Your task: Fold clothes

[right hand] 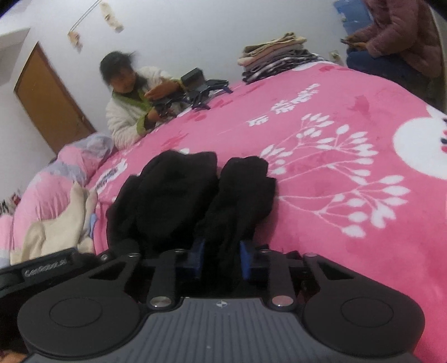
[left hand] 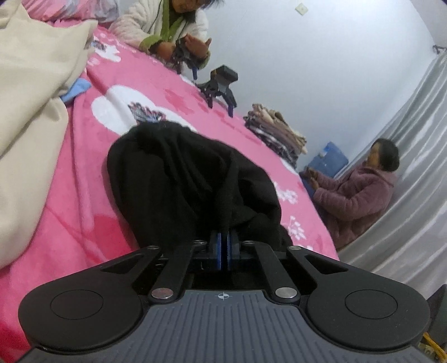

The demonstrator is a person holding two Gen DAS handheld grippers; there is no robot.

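On the pink bed (right hand: 335, 173), our left claw (left hand: 224, 248) is clenched on the black garment (left hand: 190, 178); our right claw (right hand: 220, 259) grasps its other bunched end.

Each of the 2 views sits just behind its own tongs, looking forward and slightly down along the fingers across the pink bedspread (left hand: 69, 223) (right hand: 335, 195). Both are close above the black garment (left hand: 190, 178) (right hand: 178, 190). Ahead of both tongs lie the same stack of folded clothes (left hand: 276, 134) (right hand: 273, 55) and the person in white (left hand: 156, 25) (right hand: 125, 111).
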